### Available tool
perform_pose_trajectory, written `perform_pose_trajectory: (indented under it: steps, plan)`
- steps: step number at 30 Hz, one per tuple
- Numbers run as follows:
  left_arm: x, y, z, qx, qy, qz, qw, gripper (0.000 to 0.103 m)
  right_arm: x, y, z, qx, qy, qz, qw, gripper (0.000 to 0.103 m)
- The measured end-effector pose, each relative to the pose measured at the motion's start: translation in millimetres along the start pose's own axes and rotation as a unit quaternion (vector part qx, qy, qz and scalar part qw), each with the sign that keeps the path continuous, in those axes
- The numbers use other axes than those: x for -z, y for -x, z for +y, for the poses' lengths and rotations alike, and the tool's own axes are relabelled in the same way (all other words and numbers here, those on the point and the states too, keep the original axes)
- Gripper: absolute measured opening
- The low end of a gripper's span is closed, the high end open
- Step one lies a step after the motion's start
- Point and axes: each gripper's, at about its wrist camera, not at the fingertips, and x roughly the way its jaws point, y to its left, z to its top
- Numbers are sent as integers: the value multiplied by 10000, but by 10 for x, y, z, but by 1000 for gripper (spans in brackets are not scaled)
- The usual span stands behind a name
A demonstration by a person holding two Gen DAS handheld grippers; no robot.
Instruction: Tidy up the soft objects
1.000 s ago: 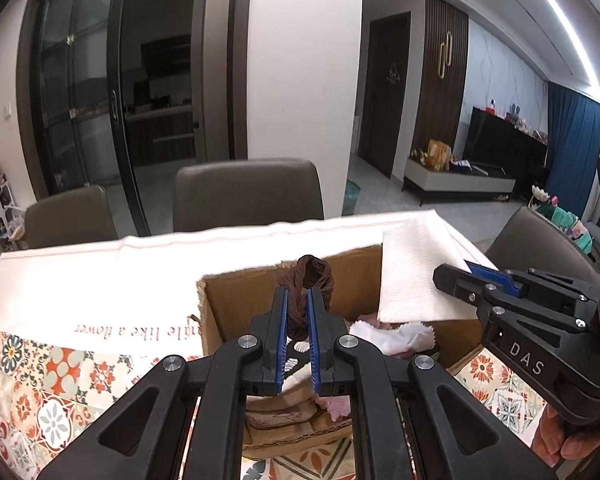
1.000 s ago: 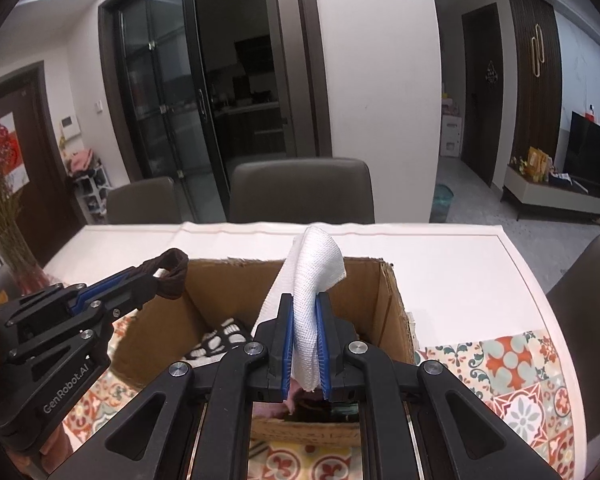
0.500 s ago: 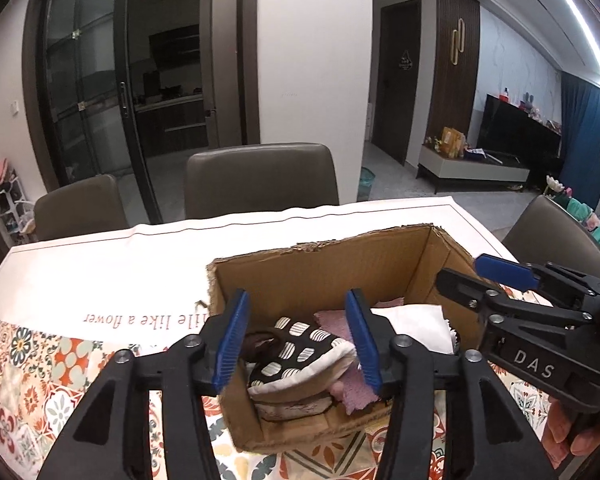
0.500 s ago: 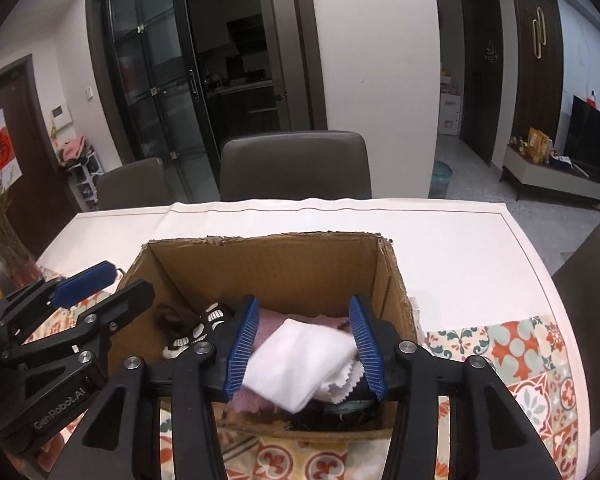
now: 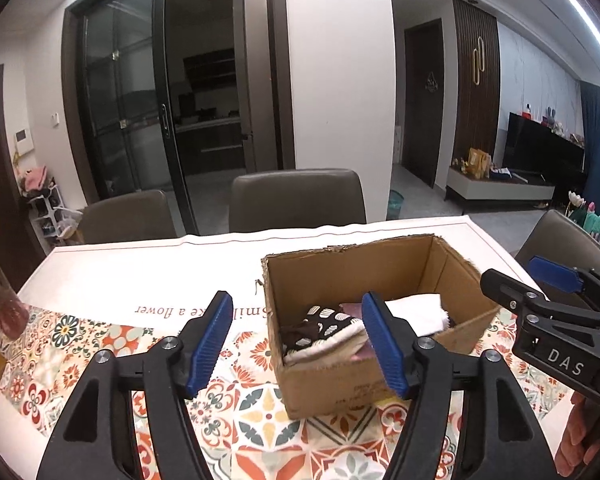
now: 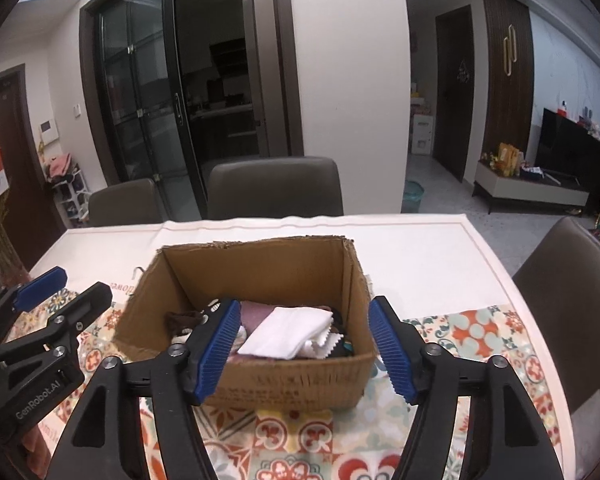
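Both tools (image 5: 300, 344) (image 6: 304, 348) newly open, empty

Box (image 6: 260, 384) bottom layers hidden; tablecloth lettering (image 5: 160, 312) partly blocked.

- You see a white tablecloth (image 6: 412, 240) with a patterned tile-print runner (image 6: 472, 328) over it.
- Two grey-brown leather dining chairs (image 5: 296, 196) stand behind the table.
- Your view includes dark glass sliding doors (image 5: 132, 120) beyond.
- A black television (image 5: 544, 140) sits far right.

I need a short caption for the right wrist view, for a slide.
Open right gripper above a cardboard box holding a folded white cloth, on a patterned table mat.
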Motion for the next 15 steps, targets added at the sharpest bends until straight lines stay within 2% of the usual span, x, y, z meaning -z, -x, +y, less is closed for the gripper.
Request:
perform_pose_trajectory:
  steps: [8, 15]
  plan:
    - [161, 520, -46, -121, -39, -316, 9994, 75, 173, 614, 53, 271, 118, -407, 9987, 78]
    - [345, 965, -118, -255, -59, -559, 9981, 90, 394, 1026, 31, 357, 62, -560, 9978, 84]
